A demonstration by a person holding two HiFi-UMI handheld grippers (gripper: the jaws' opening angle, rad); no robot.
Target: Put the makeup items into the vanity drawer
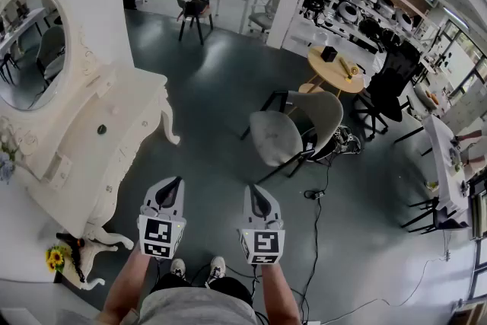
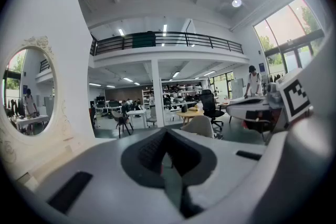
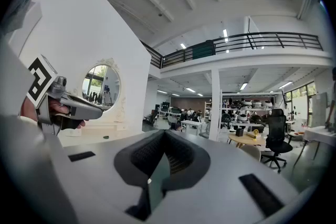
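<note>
The white vanity (image 1: 114, 125) with its oval mirror (image 1: 30, 49) stands at the left of the head view. A small dark round item (image 1: 101, 129) lies on its top; I see no other makeup item. No drawer stands open. My left gripper (image 1: 177, 181) and right gripper (image 1: 252, 188) hang side by side over the grey floor, right of the vanity and apart from it. Both are shut with nothing between the jaws. The left gripper view shows its shut jaws, with the mirror (image 2: 26, 92) at far left. The right gripper view shows the vanity (image 3: 94, 134) and the dark item (image 3: 106, 137).
A grey chair (image 1: 293, 133) stands ahead on the floor, with a round wooden table (image 1: 335, 68) behind it. A black cable (image 1: 316, 194) runs over the floor at the right. Yellow flowers (image 1: 55, 259) sit by the vanity's curved leg. Desks and shelves fill the far room.
</note>
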